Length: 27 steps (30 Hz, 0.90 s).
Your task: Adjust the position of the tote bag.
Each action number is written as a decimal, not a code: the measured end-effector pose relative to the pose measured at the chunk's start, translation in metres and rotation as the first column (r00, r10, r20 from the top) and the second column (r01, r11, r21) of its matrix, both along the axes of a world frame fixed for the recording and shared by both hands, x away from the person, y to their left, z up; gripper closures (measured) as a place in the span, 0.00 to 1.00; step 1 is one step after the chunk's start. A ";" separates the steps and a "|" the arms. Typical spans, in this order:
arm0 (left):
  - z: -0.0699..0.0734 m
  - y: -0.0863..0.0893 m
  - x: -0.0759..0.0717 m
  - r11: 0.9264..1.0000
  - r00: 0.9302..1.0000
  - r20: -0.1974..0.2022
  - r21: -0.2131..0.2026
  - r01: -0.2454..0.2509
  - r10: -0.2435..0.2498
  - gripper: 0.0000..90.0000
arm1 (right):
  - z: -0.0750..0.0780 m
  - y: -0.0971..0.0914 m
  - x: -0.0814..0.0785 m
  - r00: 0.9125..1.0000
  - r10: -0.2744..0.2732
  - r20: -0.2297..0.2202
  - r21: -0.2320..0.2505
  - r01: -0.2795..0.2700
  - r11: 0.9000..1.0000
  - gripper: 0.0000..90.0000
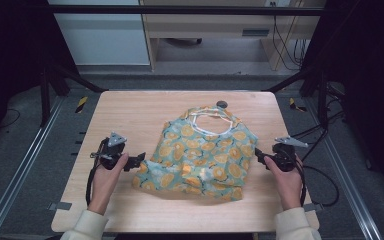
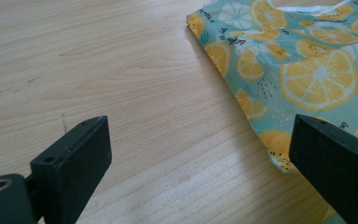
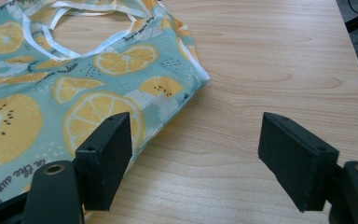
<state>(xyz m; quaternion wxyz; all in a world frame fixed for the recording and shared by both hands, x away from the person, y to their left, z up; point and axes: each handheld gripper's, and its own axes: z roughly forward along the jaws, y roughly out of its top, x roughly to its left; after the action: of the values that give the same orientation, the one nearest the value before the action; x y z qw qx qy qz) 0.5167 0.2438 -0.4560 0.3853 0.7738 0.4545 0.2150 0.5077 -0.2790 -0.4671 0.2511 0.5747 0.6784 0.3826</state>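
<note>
1. Lemon-print fabric bag (image 1: 202,152) lies crumpled mid-table (image 1: 130,210).
2. Left gripper (image 1: 139,161) gapes unclenched at the bag's left edge, likely to pinch it.
3. Right gripper (image 1: 258,157) gapes empty at the bag's right edge.

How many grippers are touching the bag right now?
0. The left gripper sits open at the bag's left edge, the right gripper open at its right edge.
</note>
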 end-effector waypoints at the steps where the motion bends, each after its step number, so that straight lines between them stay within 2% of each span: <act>1: 0.001 -0.001 0.000 1.000 1.000 0.003 0.004 0.003 -0.003 0.06 | 0.000 0.000 0.000 1.000 0.002 -0.001 0.001 -0.002 1.000 0.29; 4: 0.004 -0.003 -0.002 1.000 1.000 0.015 0.027 0.012 -0.013 0.06 | 0.000 0.003 0.000 1.000 0.012 -0.004 -0.002 -0.012 1.000 0.29; 7: 0.006 -0.005 -0.002 1.000 1.000 0.025 0.003 0.010 -0.011 0.06 | 0.001 0.005 0.001 1.000 0.024 -0.006 -0.005 -0.024 1.000 0.30; 11: 0.007 -0.006 -0.001 1.000 1.000 0.020 -0.006 0.023 -0.023 0.05 | 0.004 0.007 0.003 0.999 0.034 -0.009 0.008 -0.034 0.999 0.31; 14: 0.009 -0.007 -0.001 0.999 0.999 0.014 -0.011 0.034 -0.034 0.05 | 0.010 0.007 0.008 0.999 0.049 -0.005 0.007 -0.049 0.999 0.32; 15: 0.011 -0.010 0.000 0.999 0.999 0.013 -0.008 0.045 -0.045 0.05 | 0.014 0.007 0.015 0.998 0.056 -0.005 0.016 -0.056 0.998 0.33; 18: 0.017 -0.015 0.002 0.998 0.998 0.020 -0.010 0.059 -0.059 0.05 | 0.021 0.008 0.028 0.998 0.068 -0.016 -0.012 -0.068 0.998 0.34; 19: 0.017 -0.015 0.002 0.998 0.998 0.020 -0.010 0.059 -0.059 0.05 | 0.021 0.008 0.028 0.998 0.068 -0.016 -0.012 -0.068 0.998 0.34; 20: 0.023 -0.018 0.003 0.998 0.997 0.034 -0.018 0.065 -0.064 0.05 | 0.026 0.010 0.041 0.996 0.087 -0.036 -0.035 -0.088 0.995 0.34; 22: 0.026 -0.020 0.002 0.997 0.997 0.044 -0.029 0.071 -0.070 0.05 | 0.027 0.012 0.054 0.994 0.091 -0.061 -0.029 -0.093 0.995 0.33; 24: 0.028 -0.022 0.001 0.997 0.996 0.047 -0.023 0.077 -0.076 0.04 | 0.024 0.013 0.067 0.990 0.093 -0.105 -0.018 -0.095 0.995 0.30; 25: 0.028 -0.022 0.001 0.997 0.996 0.047 -0.023 0.077 -0.076 0.04 | 0.024 0.013 0.067 0.990 0.093 -0.105 -0.018 -0.095 0.995 0.30; 26: 0.028 -0.022 0.001 0.996 0.996 0.046 -0.024 0.084 -0.082 0.04 | 0.018 0.017 0.076 0.986 0.085 -0.146 -0.019 -0.089 0.996 0.29; 27: 0.028 -0.022 0.001 0.996 0.995 0.045 -0.027 0.085 -0.083 0.04 | 0.016 0.018 0.078 0.983 0.087 -0.159 -0.030 -0.093 0.995 0.27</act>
<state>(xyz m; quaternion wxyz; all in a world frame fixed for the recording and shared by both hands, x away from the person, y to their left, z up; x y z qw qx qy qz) 0.5172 0.2215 -0.4279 0.4152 0.7816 0.4161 0.2089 0.5853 -0.2609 -0.4510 0.1898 0.5671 0.7285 0.3341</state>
